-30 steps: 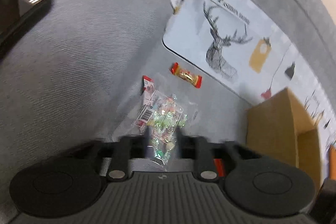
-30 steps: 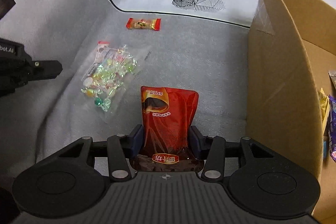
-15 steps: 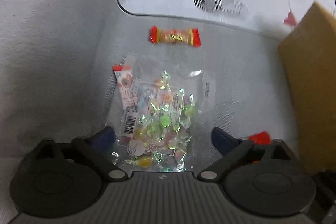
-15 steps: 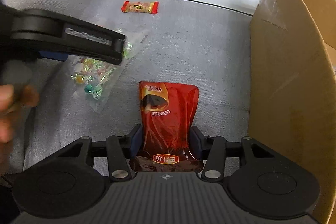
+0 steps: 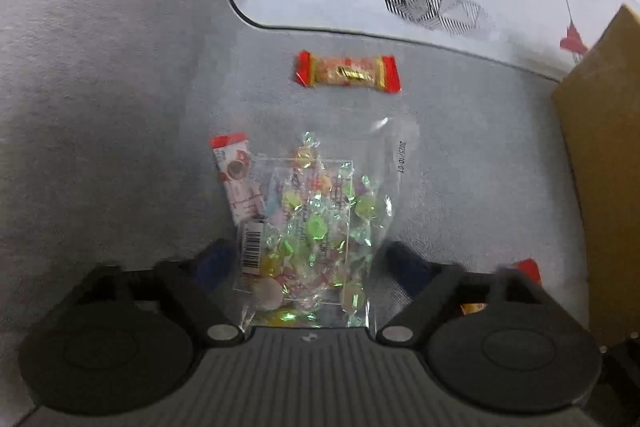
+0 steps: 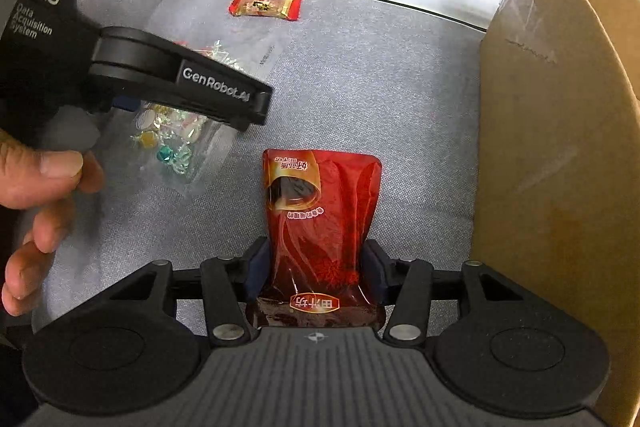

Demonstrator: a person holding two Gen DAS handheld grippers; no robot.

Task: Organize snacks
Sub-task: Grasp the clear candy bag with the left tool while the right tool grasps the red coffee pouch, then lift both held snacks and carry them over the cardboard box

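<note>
Two grippers: both pointing steeply down over grey sofa cushion (image 5: 460, 155).
Left gripper (image 5: 310, 263): jaws closing, pads either side of clear candy bag (image 5: 316, 227), not yet touching it.
Right gripper (image 6: 316, 267): clamped on red pouch (image 6: 320, 211).
Cardboard box (image 6: 560, 147): right of pouch.
Red-ended candy bar (image 5: 347, 71): beyond candy bag, apart.

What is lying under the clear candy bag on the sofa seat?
A small red-and-white sachet pokes out from beneath the clear candy bag at its left edge. Its lower end is covered by the bag, so its full length cannot be seen. Elsewhere only grey upholstery shows around the bag.
</note>
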